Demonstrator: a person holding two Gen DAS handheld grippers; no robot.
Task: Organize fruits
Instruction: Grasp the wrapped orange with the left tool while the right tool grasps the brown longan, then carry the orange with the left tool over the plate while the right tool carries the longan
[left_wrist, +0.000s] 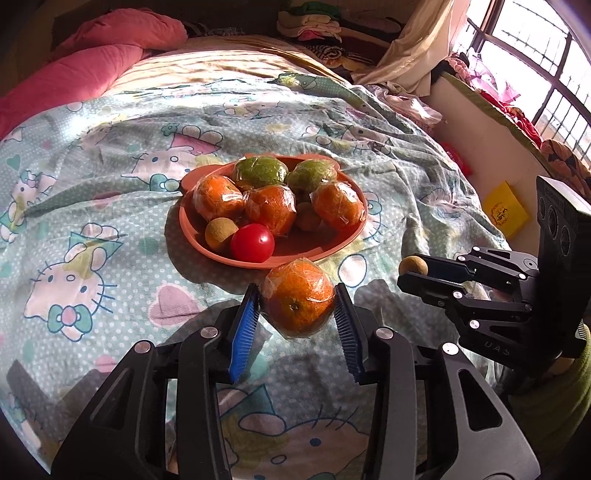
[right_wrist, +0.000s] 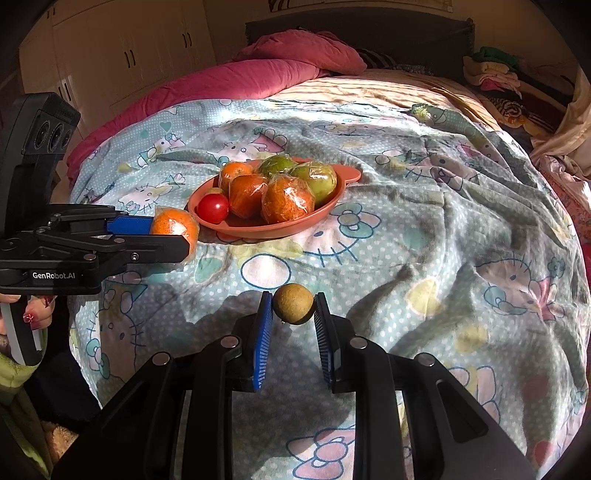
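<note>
An orange plate (left_wrist: 295, 254) (right_wrist: 325, 210) sits mid-bed with several plastic-wrapped oranges, two green wrapped fruits, a red tomato (left_wrist: 253, 242) (right_wrist: 212, 208) and a small brown fruit (left_wrist: 220, 232). My left gripper (left_wrist: 297, 301) is shut on a wrapped orange (left_wrist: 298, 297), held just in front of the plate's near rim; it also shows in the right wrist view (right_wrist: 173, 227). My right gripper (right_wrist: 293, 304) is shut on a small round brown fruit (right_wrist: 293, 303), held above the sheet to the right of the plate; it also shows in the left wrist view (left_wrist: 413, 265).
The bed is covered by a wrinkled Hello Kitty sheet (left_wrist: 92, 221) (right_wrist: 461, 221). A pink quilt (left_wrist: 92, 62) (right_wrist: 258, 70) lies at the far end. Folded clothes (left_wrist: 314, 22) are stacked by the headboard. A yellow box (left_wrist: 505, 210) lies on the floor by the window wall.
</note>
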